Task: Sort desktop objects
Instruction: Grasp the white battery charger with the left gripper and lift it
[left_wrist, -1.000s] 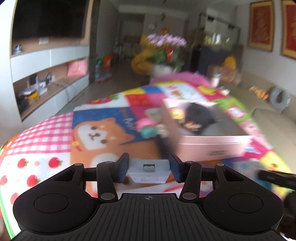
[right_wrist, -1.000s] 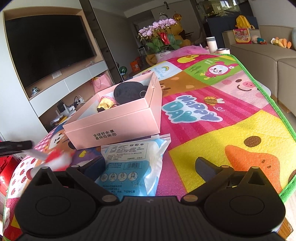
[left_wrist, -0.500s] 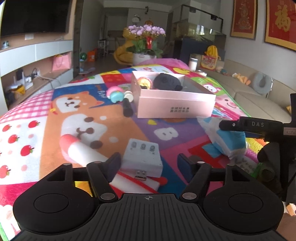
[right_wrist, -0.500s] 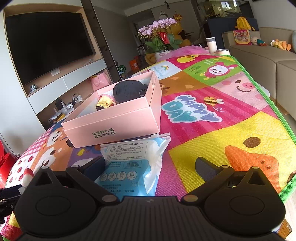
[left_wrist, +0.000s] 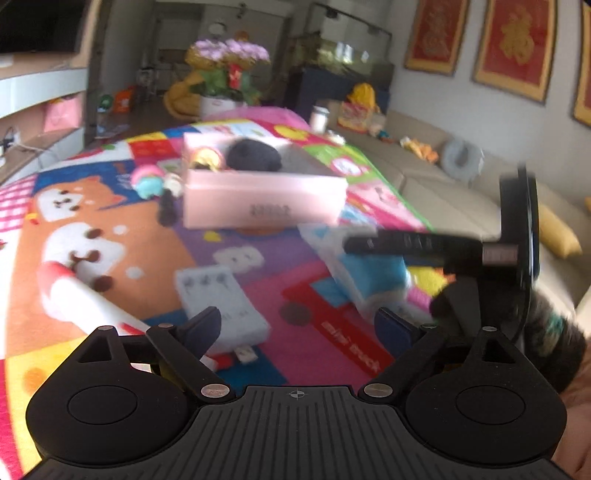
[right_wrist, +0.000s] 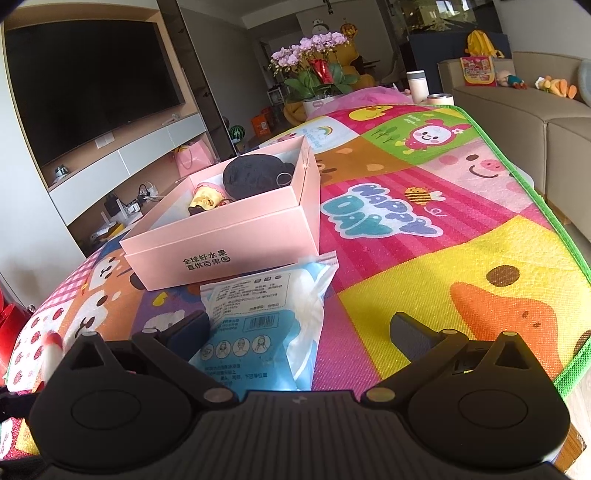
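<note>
Your left gripper (left_wrist: 297, 323) has its jaws opening above the white adapter (left_wrist: 221, 306), which lies on the surface; your right gripper (right_wrist: 299, 330) jaws stand apart around the blue packet (right_wrist: 266, 317)

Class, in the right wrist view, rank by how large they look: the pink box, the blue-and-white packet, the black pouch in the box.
1. Pink box
2. Blue-and-white packet, though it looks bigger for lying nearer the camera
3. Black pouch
</note>
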